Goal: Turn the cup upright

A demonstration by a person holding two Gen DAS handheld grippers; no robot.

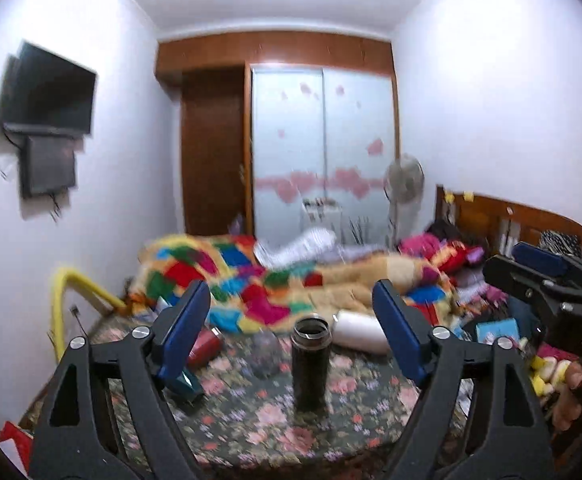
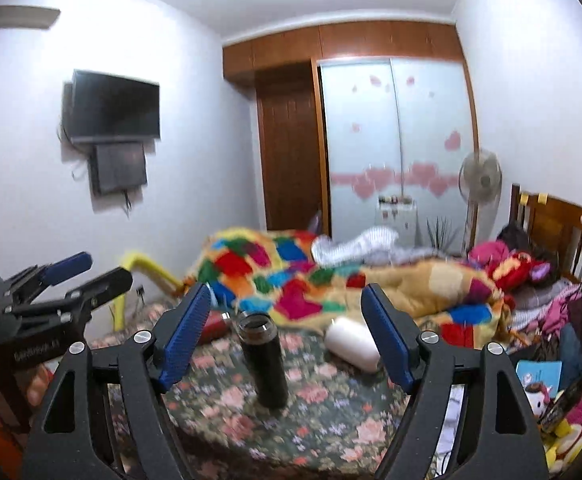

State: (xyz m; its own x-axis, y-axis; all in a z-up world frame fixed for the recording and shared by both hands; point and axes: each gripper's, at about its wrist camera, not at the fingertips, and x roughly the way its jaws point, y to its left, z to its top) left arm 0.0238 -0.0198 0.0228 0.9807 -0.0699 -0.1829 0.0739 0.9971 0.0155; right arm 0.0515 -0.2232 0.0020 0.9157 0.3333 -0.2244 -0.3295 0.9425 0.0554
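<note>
A black cup (image 1: 309,364) stands upright, mouth up, on the floral-covered table (image 1: 251,432). It also shows upright in the right wrist view (image 2: 264,360). My left gripper (image 1: 291,328) is open and empty, its blue pads (image 1: 185,328) wide apart on either side of the cup and nearer the camera. My right gripper (image 2: 285,330) is open and empty, a little short of the cup. The right gripper shows at the right edge of the left wrist view (image 1: 547,276). The left gripper shows at the left of the right wrist view (image 2: 79,276).
A white cup (image 1: 359,334) lies on its side behind the black one. A red cup (image 1: 205,348) lies at the left, and a clear glass (image 1: 265,354) sits beside the black cup. A bed with a patchwork blanket (image 1: 251,276) stands behind the table. Toys (image 1: 551,376) lie at the right.
</note>
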